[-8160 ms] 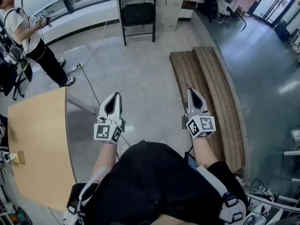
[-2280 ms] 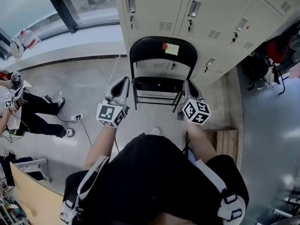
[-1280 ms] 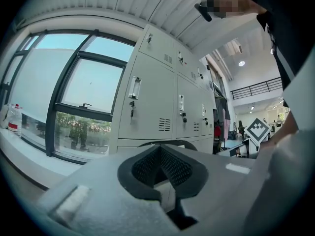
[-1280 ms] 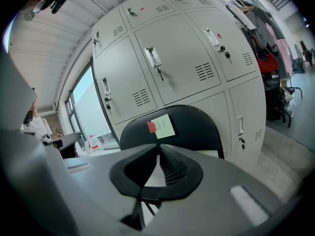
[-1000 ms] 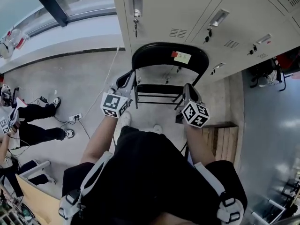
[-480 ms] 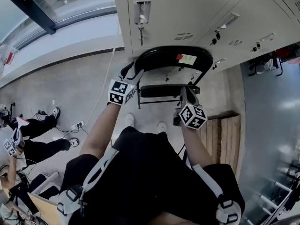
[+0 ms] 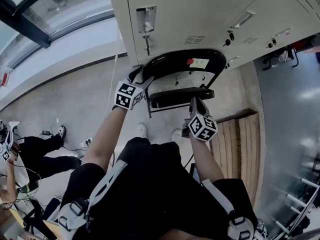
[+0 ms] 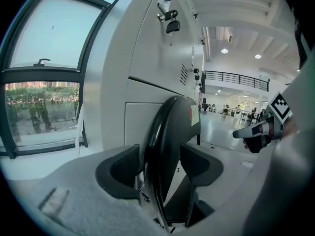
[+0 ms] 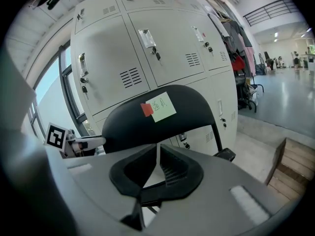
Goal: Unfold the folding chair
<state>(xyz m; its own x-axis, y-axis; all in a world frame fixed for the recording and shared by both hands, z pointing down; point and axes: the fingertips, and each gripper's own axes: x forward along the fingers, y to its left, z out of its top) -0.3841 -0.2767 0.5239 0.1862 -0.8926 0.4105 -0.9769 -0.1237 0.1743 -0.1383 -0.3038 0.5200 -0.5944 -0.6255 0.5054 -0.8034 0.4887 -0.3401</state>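
A black folding chair stands against the lockers, its curved backrest (image 7: 175,60) bearing a green note with red tape (image 7: 199,63). The seat (image 7: 181,96) looks tilted partly up. My left gripper (image 7: 140,77) is at the backrest's left edge. In the left gripper view its jaws (image 8: 160,163) are opening, and the backrest's rim (image 8: 170,127) runs between them. My right gripper (image 7: 194,104) is at the seat's front right, shut with nothing visible between its fingers (image 9: 158,156). The backrest (image 9: 133,124) fills the right gripper view behind them.
Grey lockers (image 7: 200,9) with keys in their doors rise right behind the chair. A slatted wooden bench (image 7: 241,144) lies to the right. A window (image 8: 44,82) is at the left. Another person (image 7: 30,156) stands at far left, by a floor cable (image 7: 107,109).
I have come close to the chair. My left gripper reached the backrest's left edge and its jaws came apart around it. My right gripper sank toward the seat's front.
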